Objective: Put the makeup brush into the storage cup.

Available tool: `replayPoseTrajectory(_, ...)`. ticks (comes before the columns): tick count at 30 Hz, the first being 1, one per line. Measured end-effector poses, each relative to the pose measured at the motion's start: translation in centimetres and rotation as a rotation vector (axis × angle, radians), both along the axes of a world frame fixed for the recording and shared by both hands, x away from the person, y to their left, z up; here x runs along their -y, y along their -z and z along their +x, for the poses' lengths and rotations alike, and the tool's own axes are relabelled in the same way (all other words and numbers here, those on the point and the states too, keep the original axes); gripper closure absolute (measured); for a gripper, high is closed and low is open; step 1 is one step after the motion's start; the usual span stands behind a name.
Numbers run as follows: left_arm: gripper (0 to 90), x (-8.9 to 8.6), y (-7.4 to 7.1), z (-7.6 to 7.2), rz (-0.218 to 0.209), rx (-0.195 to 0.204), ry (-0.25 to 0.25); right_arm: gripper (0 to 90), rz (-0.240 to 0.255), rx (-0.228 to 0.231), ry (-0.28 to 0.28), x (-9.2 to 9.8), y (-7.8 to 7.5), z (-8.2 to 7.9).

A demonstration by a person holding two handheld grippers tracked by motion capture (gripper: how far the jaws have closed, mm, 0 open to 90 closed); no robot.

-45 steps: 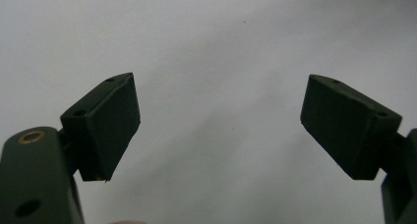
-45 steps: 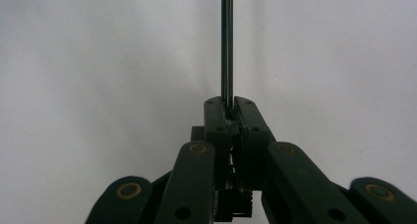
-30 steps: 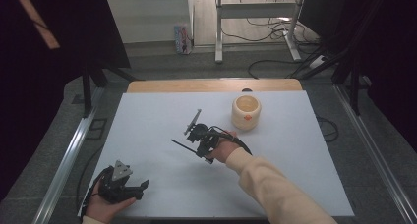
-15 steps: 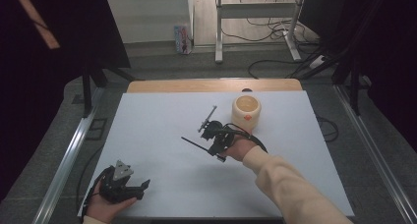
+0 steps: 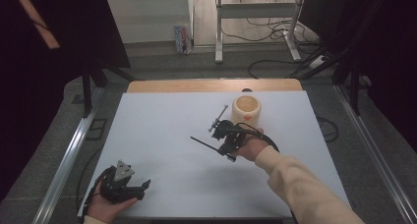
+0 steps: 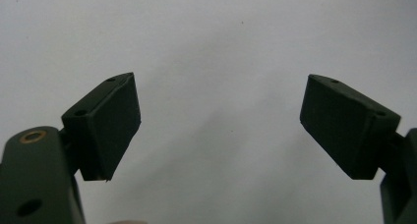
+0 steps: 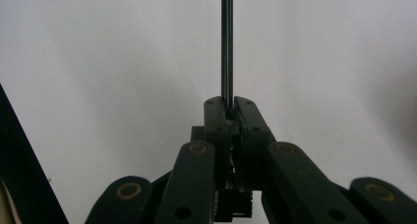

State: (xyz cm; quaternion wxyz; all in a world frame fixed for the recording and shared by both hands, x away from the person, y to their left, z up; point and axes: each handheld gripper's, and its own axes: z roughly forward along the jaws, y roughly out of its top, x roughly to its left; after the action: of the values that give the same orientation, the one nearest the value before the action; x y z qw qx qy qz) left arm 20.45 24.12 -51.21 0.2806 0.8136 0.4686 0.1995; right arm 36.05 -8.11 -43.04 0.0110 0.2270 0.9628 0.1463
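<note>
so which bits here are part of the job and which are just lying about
In the job:
- right claw, shut on the thin rod
- cup, just beyond that rod

Lying about:
- left claw, open with nothing in it, low on the table
- box and cables on the floor

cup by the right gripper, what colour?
Cream cup with a small orange mark; best in the high view.

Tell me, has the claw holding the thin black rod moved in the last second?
Yes. The right claw with its rod has shifted rightward toward the cream cup, which stayed put.
</note>
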Motion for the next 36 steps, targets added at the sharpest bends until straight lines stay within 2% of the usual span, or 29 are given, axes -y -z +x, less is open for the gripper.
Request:
replayPoseTrajectory(4,16.3,0.3,-0.3,-0.1,0.017,0.018,0.033,85.5,-0.010,0.008,-0.005,0.9,-0.2,-0.1)
replayPoseTrajectory(9,14.6,1.0,-0.5,-0.2,0.064,0.027,0.071,85.5,-0.003,0.021,0.001,2.2,-0.5,-0.4)
replayPoseTrajectory(18,14.9,1.6,-0.6,0.0,0.067,0.025,0.075,85.5,-0.001,0.027,0.008,3.8,-0.7,-0.7)
replayPoseTrajectory(27,16.0,2.0,-0.9,0.3,0.084,0.032,0.082,85.5,-0.017,0.010,-0.009,3.7,-0.3,-0.7)
replayPoseTrajectory(31,16.1,2.7,-1.5,0.3,0.101,0.059,0.104,85.5,-0.031,0.010,-0.023,3.5,-0.2,-0.9)
replayPoseTrajectory(36,16.4,3.5,-2.0,0.6,0.115,0.067,0.141,85.5,-0.041,0.007,-0.036,3.3,0.0,-1.0)
